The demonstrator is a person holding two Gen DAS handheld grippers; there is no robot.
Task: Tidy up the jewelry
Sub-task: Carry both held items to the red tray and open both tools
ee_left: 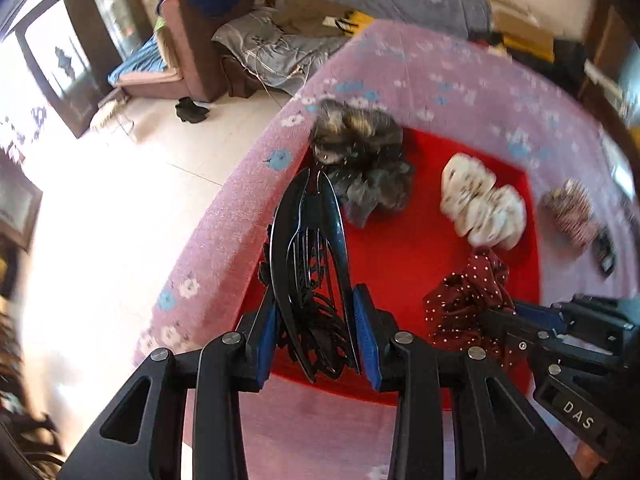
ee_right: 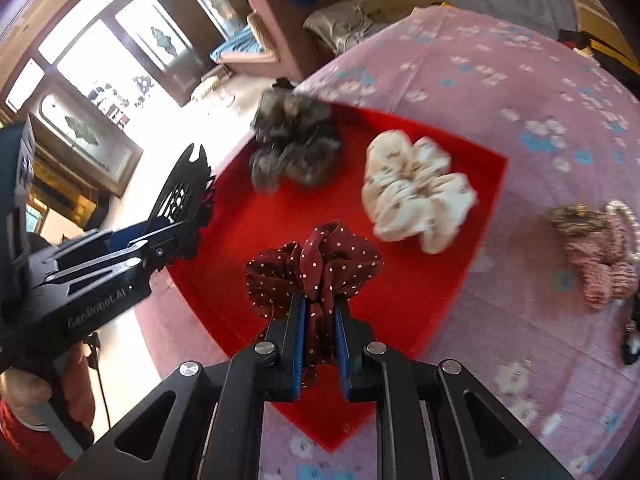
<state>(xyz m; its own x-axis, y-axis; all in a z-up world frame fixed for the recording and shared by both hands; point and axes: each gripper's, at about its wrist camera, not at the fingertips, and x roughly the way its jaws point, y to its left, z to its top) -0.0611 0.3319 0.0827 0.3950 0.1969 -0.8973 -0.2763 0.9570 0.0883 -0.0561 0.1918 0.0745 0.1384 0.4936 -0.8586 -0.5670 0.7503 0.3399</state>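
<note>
Two hand-held grippers hang over a flat red tray (ee_right: 404, 280) that lies on a round surface covered with a pink floral cloth (ee_right: 500, 80). The tray reaches to the surface's left edge.

The left gripper (ee_left: 316, 340) has its blue-padded fingers (ee_left: 366, 332) partly closed on the base of a large black plastic claw hair clip (ee_left: 308, 256). The clip points away from the camera, above the tray's left side.

The right gripper (ee_right: 320, 344) has its fingers (ee_right: 298, 344) almost shut, pinching a dark red scrunchie with white polka dots (ee_right: 316, 264). The scrunchie bunches up above the fingertips, over the near part of the tray.

Two more scrunchies lie in the tray. A fuzzy grey-brown scrunchie (ee_right: 296, 144) sits at the far left corner, and a cream patterned fabric scrunchie (ee_right: 416, 192) sits toward the far right side, apart from it.

Off the tray, on the cloth near the surface's right edge, lie a pink checked scrunchie (ee_right: 600, 264) and a brownish speckled one (ee_right: 576, 216), touching each other. A small dark object just beside them is too blurred to identify.

A person's hand in a red sleeve (ee_right: 24, 412) holds the left gripper's handle.
</note>
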